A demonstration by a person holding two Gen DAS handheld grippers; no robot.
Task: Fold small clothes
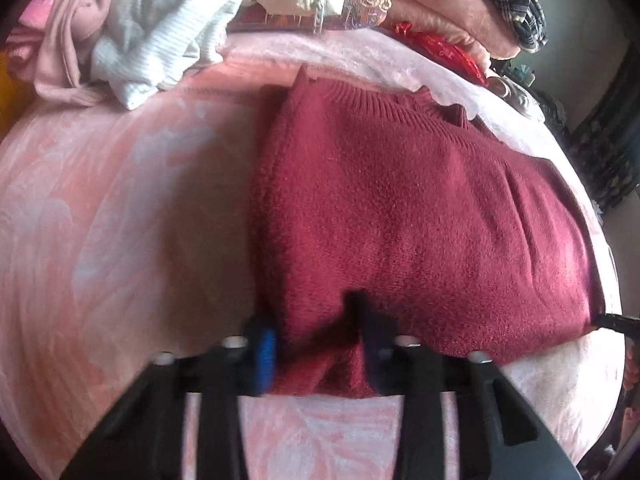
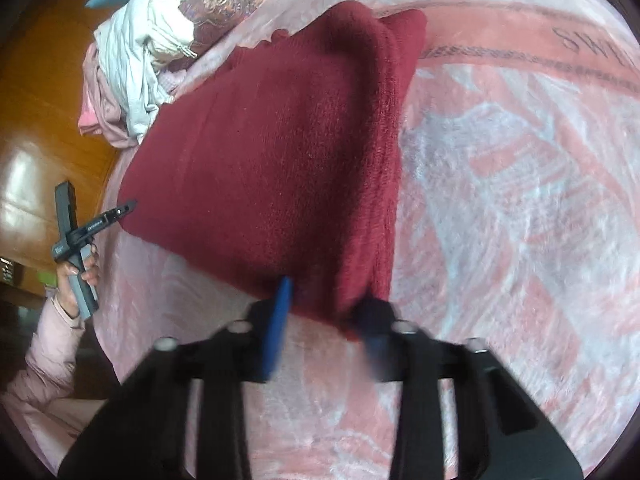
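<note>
With both near corners pinched, mid-fold on the maroon knit sweater (image 1: 400, 208) lying toward the bed's (image 1: 100, 208) near edge. Left tongs (image 1: 316, 320) and right tongs (image 2: 324, 300) clamped on hem. Next probably: carrying hem toward collar, evenly.

The folded sweater (image 1: 420, 216) lies on the bed (image 1: 120, 220); a heap of clothes (image 1: 132, 40) sits behind it, to the left.
</note>
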